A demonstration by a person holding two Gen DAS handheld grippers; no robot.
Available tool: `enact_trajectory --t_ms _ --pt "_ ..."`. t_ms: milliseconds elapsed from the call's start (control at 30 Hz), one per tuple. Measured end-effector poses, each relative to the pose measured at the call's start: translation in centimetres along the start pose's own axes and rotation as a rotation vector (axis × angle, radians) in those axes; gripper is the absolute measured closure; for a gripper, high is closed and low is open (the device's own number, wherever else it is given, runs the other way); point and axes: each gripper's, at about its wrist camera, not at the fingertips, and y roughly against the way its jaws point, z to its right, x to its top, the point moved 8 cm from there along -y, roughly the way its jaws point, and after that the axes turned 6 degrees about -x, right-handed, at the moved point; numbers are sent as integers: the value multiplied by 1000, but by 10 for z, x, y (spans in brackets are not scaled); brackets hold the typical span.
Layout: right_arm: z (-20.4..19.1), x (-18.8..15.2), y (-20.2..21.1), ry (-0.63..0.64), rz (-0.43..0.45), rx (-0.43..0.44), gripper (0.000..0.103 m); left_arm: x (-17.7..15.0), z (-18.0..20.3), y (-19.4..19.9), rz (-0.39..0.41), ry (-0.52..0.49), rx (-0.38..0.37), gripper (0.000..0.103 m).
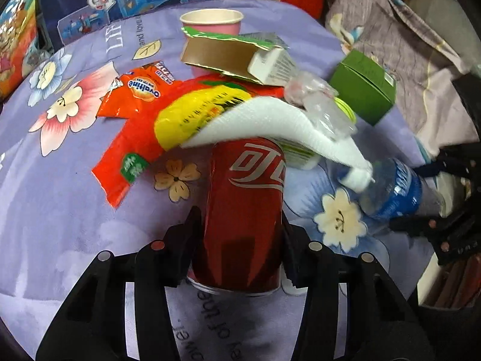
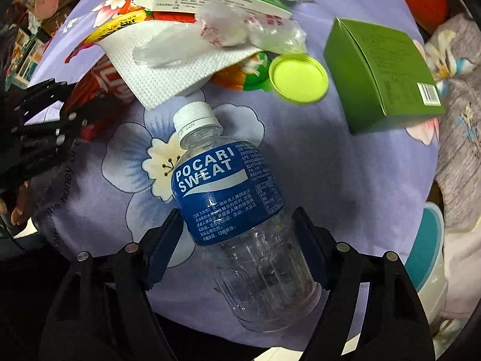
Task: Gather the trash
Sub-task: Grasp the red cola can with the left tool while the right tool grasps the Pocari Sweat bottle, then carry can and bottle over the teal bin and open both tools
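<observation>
My left gripper (image 1: 240,225) is shut on a red cola can (image 1: 245,207), its far end under a white paper napkin (image 1: 270,123). My right gripper (image 2: 237,222) is shut on a clear Pocari Sweat bottle (image 2: 231,198) with a blue label and white cap. The bottle (image 1: 393,186) and right gripper (image 1: 445,210) show at the right of the left wrist view. The can (image 2: 102,87) and left gripper (image 2: 45,120) show at the left of the right wrist view. Trash lies on a purple floral cloth (image 1: 60,195).
Behind the can lie an orange Ovaltine wrapper (image 1: 132,111), a yellow packet (image 1: 192,111), a torn carton (image 1: 228,54), a pink paper cup (image 1: 213,21), crumpled clear plastic (image 2: 240,30), a lime lid (image 2: 297,78) and a green box (image 2: 381,72). Clutter rings the table.
</observation>
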Motion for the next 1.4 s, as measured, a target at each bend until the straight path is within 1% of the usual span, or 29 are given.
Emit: enact_trajectory --t_ms 33,100,167,200,233,300,367,400,467,500,600,667,733,867,967,1067,1100,1167,1267,1400 --pt "-3 10 -5 13 0 4 31 -3 3 0 -10 -5 -1 53" --pt "-3 12 -12 25 -1 3 31 -6 5 -2 -23 -12 19 52" --pt "-1 10 -21 31 -3 -5 31 -9 2 -9 -48 7 46 49" --pt "0 10 -23 27 5 -8 34 -9 0 -12 -57 22 54 49" --pt "1 9 -22 11 27 -11 35 -11 -1 -14 -64 29 60 49" --pt "9 4 -12 -45 80 13 35 -11 3 -11 -56 23 68 50" --pt "19 -1 1 -118 128 55 36 -11 14 0 -31 5 49 50" --pt "29 -5 9 -180 158 90 37 -9 20 5 -19 -2 36 50" --pt "43 -13 21 -264 205 144 37 -4 35 17 2 -11 -4 50" --pt "50 -15 25 -286 219 157 37 -2 43 22 11 -18 -23 50" --pt "70 -27 33 -371 268 213 37 10 75 32 32 -78 -48 50" --pt "84 -32 42 -404 296 222 37 16 98 32 36 -112 -75 50" --pt "97 -45 53 -459 336 232 37 23 121 31 43 -155 -85 50" --pt "145 -69 64 -588 400 214 37 35 169 23 27 -229 -138 50" --pt "197 -107 68 -731 436 179 37 48 213 8 10 -308 -174 50" --pt "242 -145 63 -860 445 147 37 62 265 -12 -15 -391 -210 50" --pt "257 -159 60 -899 444 128 37 65 275 -18 -25 -402 -220 50" --pt "275 -176 53 -951 440 112 37 70 307 -35 -54 -429 -253 50" --pt "298 -199 32 -1032 409 112 37 73 350 -66 -107 -466 -280 50" --pt "317 -220 6 -1117 374 144 37 74 388 -103 -174 -494 -295 49"
